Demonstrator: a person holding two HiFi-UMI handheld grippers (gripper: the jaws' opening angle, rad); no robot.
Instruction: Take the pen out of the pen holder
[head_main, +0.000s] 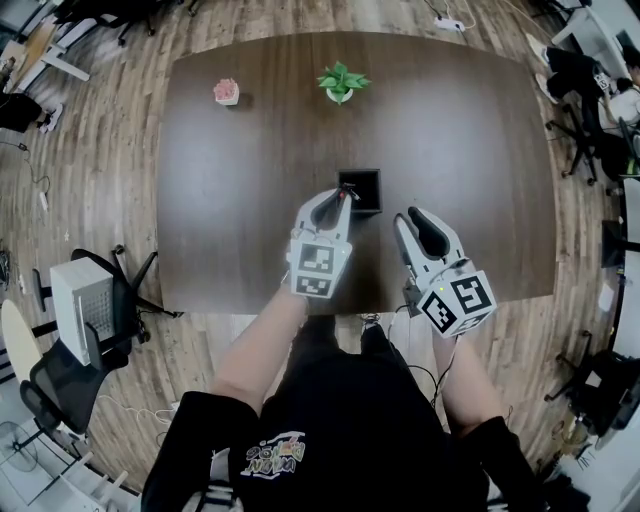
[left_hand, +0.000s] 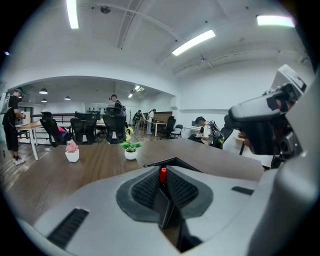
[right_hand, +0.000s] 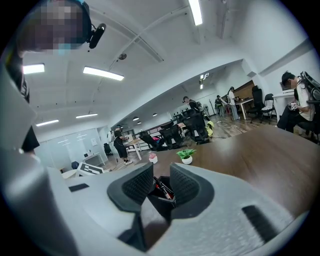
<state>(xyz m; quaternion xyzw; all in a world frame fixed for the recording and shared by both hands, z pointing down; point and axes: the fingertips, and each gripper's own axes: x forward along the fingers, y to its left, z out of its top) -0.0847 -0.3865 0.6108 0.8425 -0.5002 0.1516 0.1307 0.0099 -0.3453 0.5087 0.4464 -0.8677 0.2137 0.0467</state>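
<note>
The holder (head_main: 360, 173), a black square box, is standing upright near the middle of the table (head_main: 240, 200), and everything else is being placed from it.

The left gripper (head_main: 341, 200) is reaching in at the holder's near left corner, with its tips lying over the rim there. In the left gripper view its jaws are clenching the pen (left_hand: 162, 174). The two ribbed pads are pressing on the dark barrel from either side, and the red cap is poking up just above them. The pen is standing close to upright at that same corner of the holder. Its lower end is hiding behind the jaws, so I cannot tell how deep it is sitting in the box.

The right gripper (head_main: 416, 230) is hovering near the holder's near right side and is not touching it. Its jaws are standing wide apart and gripping nothing. In the right gripper view the holder is showing through the gap beyond them, with a few more pens (right_hand: 162, 189), red and black, leaning inside.

Beyond the holder, close to the table's far edge, a plant (head_main: 341, 82) is sitting in a white pot. A pink flower (head_main: 227, 91) in another white pot is sitting to the far left of the holder. Both are well apart from it. Past the table's far edge, office chairs (left_hand: 84, 130) are standing in a row, and people are standing and sitting at desks farther back.
</note>
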